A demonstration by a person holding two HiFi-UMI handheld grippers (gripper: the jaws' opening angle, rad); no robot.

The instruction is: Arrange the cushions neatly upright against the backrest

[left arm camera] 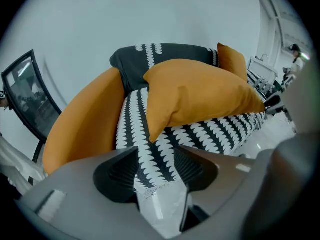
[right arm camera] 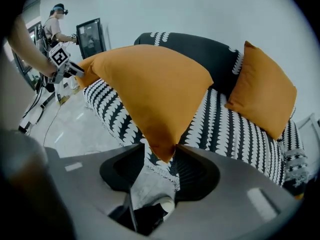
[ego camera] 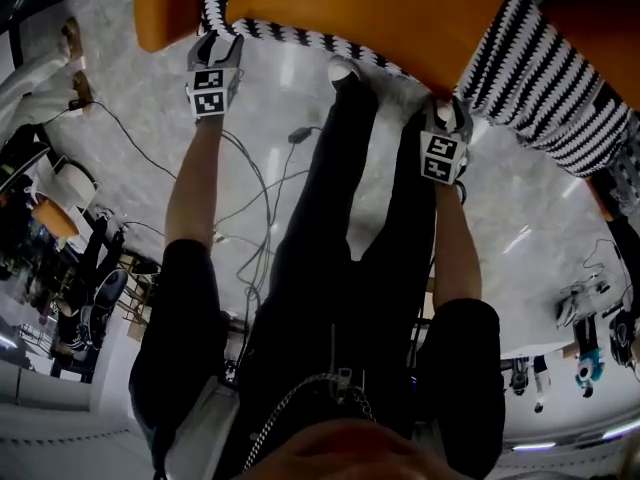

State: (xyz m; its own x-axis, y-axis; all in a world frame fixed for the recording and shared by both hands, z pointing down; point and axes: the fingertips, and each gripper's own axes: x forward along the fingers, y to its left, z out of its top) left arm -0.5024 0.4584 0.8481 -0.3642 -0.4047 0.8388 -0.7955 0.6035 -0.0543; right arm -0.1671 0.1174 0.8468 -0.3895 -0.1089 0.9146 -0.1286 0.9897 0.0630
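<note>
- Head view: find the left gripper (ego camera: 216, 46) at the front edge of the patterned sofa seat (ego camera: 300, 38), and the right gripper (ego camera: 446, 110) at the near corner of the middle orange cushion (ego camera: 370, 8). Treat the step in hand as taking hold of that cushion, with no grip made yet.
- Left gripper view: read the left gripper (left arm camera: 156, 166) as spread wide and empty, with only the front edge of the sofa seat (left arm camera: 132, 129) showing between the pads. Locate the middle orange cushion (left arm camera: 200, 96) beyond the jaws and to their right, slumped forward on the seat rather than upright against the dark backrest (left arm camera: 150, 64). Move up and right to the cushion's near corner before closing. Avoid pinching the seat cover.
- Right gripper view: read the right gripper (right arm camera: 160, 159) as spread apart, with the lowest corner of the middle orange cushion (right arm camera: 150, 84) hanging between the pads and not clamped. Push further onto the corner, past its tip, then close, so that the fabric is less likely to slip out.
- Next, lift both corners together and swing the cushion back. Stand it on its lower edge against the backrest (right arm camera: 200, 49), beside the right-hand orange cushion (right arm camera: 265, 99) already leaning upright there.
</note>
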